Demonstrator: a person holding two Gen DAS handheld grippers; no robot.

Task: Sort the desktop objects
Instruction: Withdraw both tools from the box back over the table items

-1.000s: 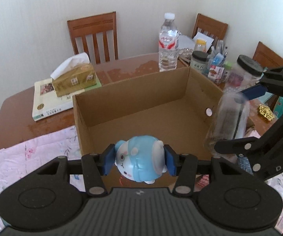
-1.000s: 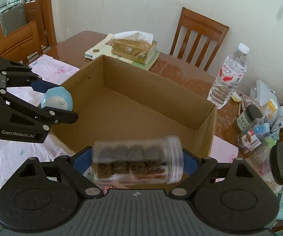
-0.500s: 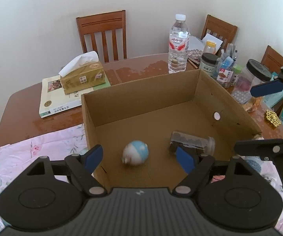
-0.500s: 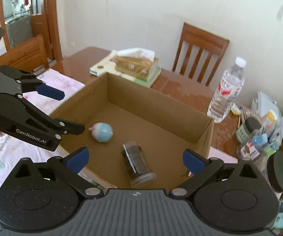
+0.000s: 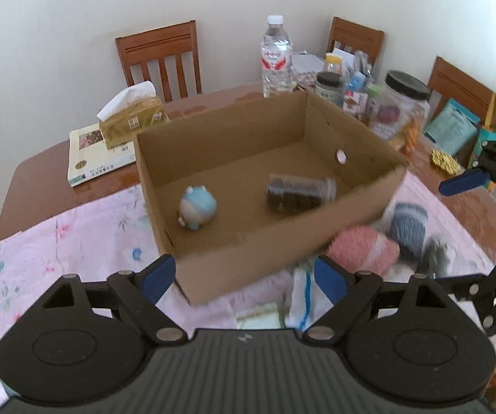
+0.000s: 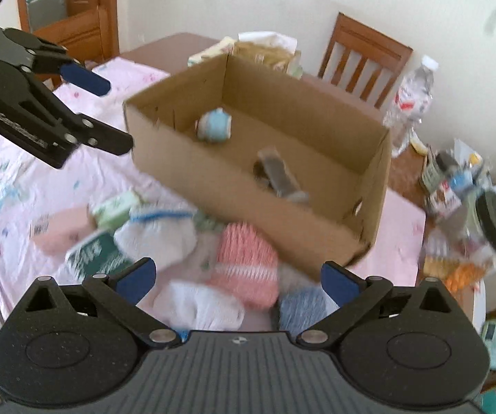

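1. Compared with half a second earlier, the left gripper (image 5: pixel 244 277) and the right gripper (image 6: pixel 236 279) were seen drawn back from the cardboard box (image 5: pixel 275 255), so that the box's near wall and the clutter in front of it had come into view.
2. Both grippers were found with their jaws spread wide and nothing held between them, as in the earlier frame.
3. The blue toy (image 5: pixel 197 208) was seen lying on the box floor toward its left side, rolled slightly from its earlier pose.
4. The clear jar (image 5: pixel 299 193) of dark pieces was seen lying on its side on the box floor, to the right of the toy and apart from it.
5. Nothing else was made out inside the box.
6. On the pink cloth (image 5: pixel 75 241) over the near part of the table, just in front of the box, a pink knitted item (image 6: pixel 244 265), a blue knitted item (image 6: pixel 303 307) and white fabric (image 6: pixel 158 238) were seen, blurred by motion.
7. Beyond the box, toward the far edge of the table, a tissue box (image 5: pixel 130 122) resting on a book (image 5: pixel 92 158) and a water bottle (image 5: pixel 275 58) were visible.
8. A black-lidded glass jar (image 5: pixel 403 103) stood near the table's far right corner.
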